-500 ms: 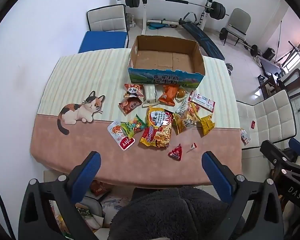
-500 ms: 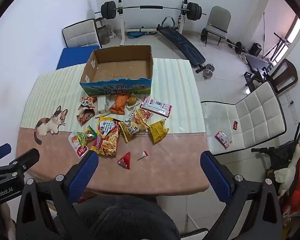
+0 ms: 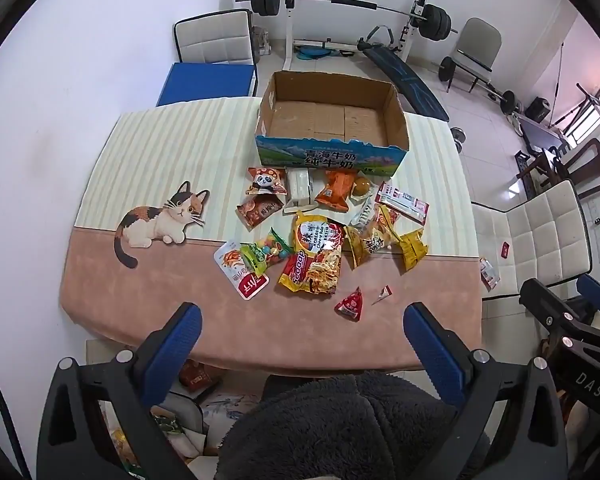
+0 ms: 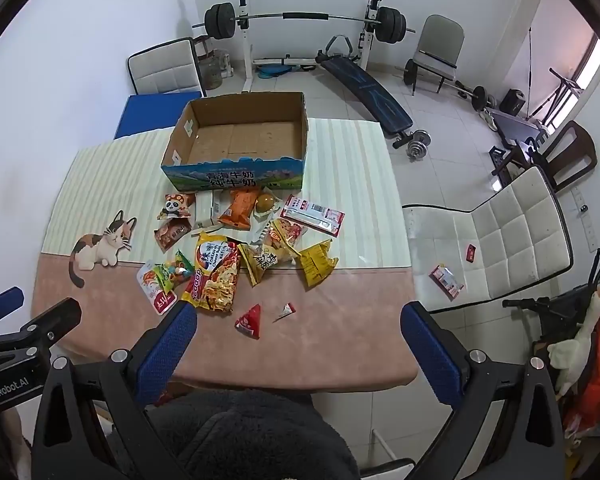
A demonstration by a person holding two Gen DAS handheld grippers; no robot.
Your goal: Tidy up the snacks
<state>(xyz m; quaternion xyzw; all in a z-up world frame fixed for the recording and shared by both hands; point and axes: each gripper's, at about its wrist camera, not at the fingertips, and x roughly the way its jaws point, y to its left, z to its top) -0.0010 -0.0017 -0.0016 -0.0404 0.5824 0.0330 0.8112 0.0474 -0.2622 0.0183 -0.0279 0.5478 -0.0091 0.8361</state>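
An open, empty cardboard box [image 3: 332, 118] [image 4: 240, 136] stands at the table's far side. Several snack packets lie in a loose pile in front of it: a large yellow noodle bag [image 3: 314, 258] [image 4: 216, 276], an orange packet [image 3: 336, 190], a panda packet [image 3: 266, 181], a small red triangular packet [image 3: 350, 304] [image 4: 250, 322]. My left gripper [image 3: 302, 344] is open and empty, held high above the table's near edge. My right gripper [image 4: 300, 340] is open and empty too, above the near edge.
The table [image 3: 172, 312] has a cat-print cloth. A white chair [image 4: 500, 240] stands at the right with a packet [image 4: 444, 280] on its seat. Another chair [image 3: 216, 44] and a blue pad [image 3: 208, 84] are behind the table. Gym gear lines the back wall.
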